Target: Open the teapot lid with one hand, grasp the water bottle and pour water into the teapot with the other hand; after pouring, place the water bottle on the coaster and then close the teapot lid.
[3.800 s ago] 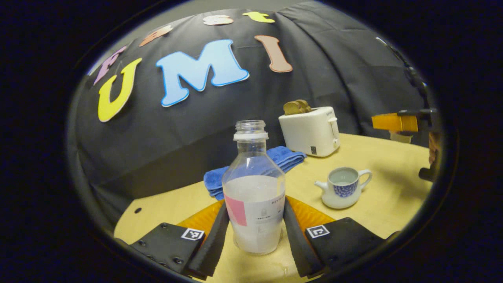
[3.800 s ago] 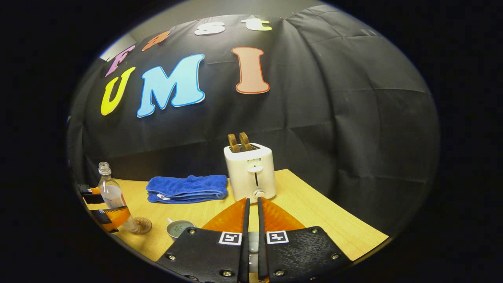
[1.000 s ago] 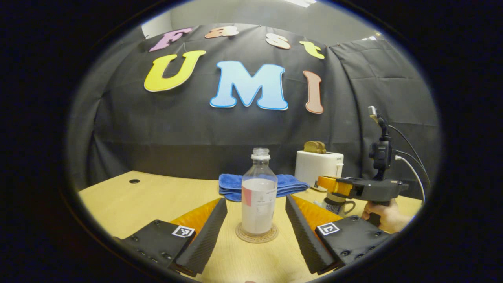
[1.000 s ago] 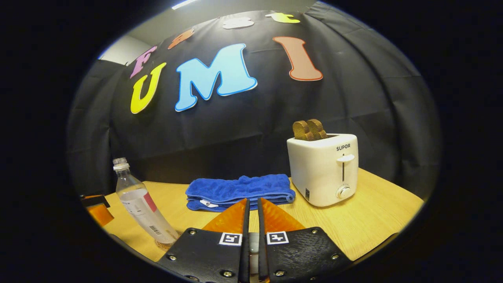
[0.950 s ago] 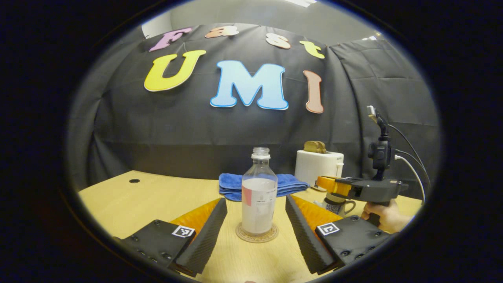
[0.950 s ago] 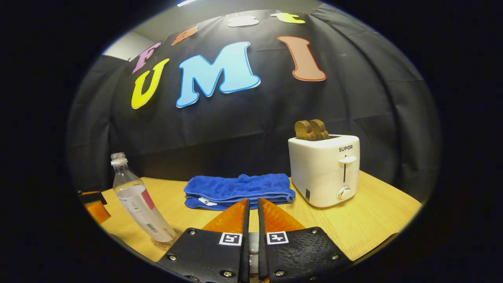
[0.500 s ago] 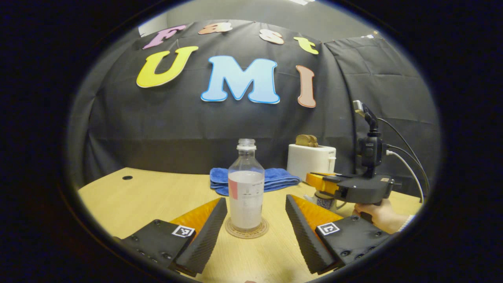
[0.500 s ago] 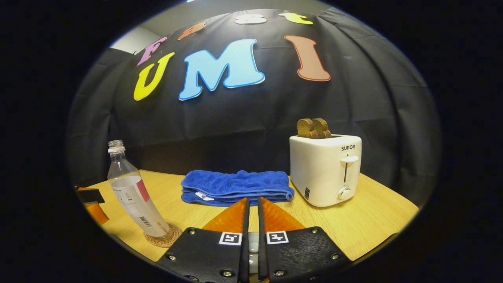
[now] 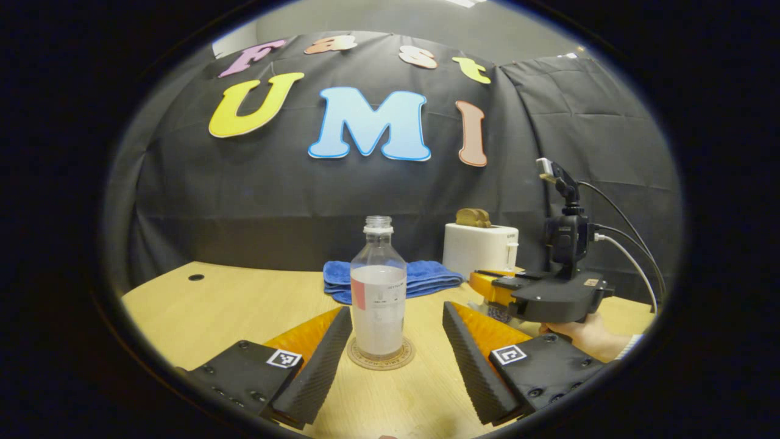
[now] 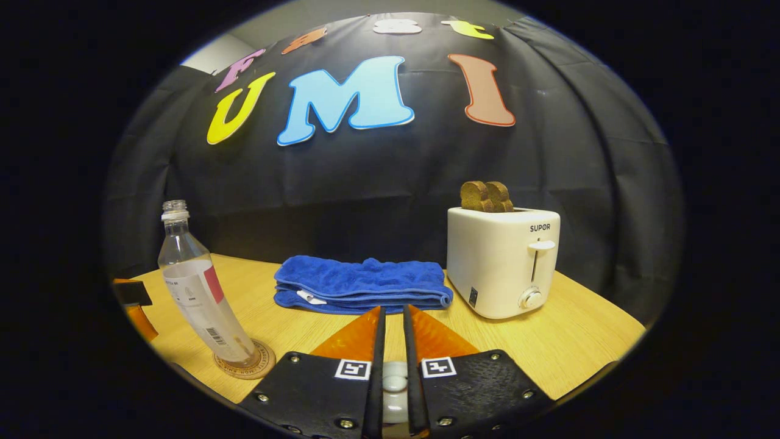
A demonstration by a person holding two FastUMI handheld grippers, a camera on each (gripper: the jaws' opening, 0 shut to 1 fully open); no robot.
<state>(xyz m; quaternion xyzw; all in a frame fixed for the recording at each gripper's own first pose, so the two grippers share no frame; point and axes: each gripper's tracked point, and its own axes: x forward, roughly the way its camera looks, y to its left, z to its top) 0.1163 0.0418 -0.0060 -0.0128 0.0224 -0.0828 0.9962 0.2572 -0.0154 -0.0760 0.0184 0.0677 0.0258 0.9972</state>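
The clear water bottle (image 9: 378, 292), half full and uncapped, stands upright on the round coaster (image 9: 365, 363). My left gripper (image 9: 396, 310) is open around it, fingers well apart and not touching it. In the right gripper view the bottle (image 10: 195, 292) and coaster (image 10: 261, 363) sit at the left, with the left gripper (image 10: 134, 305) at the edge. My right gripper (image 10: 393, 317) is shut on the white teapot lid (image 10: 394, 383). A hand holds the right gripper (image 9: 484, 283) low over the teapot (image 9: 498, 313), which is mostly hidden under it.
A folded blue towel (image 10: 362, 283) lies at the back of the wooden table (image 10: 548, 341). A white toaster (image 10: 503, 259) with two slices of toast stands to its right. Cables run from the right gripper's camera mount (image 9: 567, 235).
The left gripper set the bottle on the coaster, let go and drew back a little. The right gripper came down with the lid over the teapot; its fingers now stand slightly wider.
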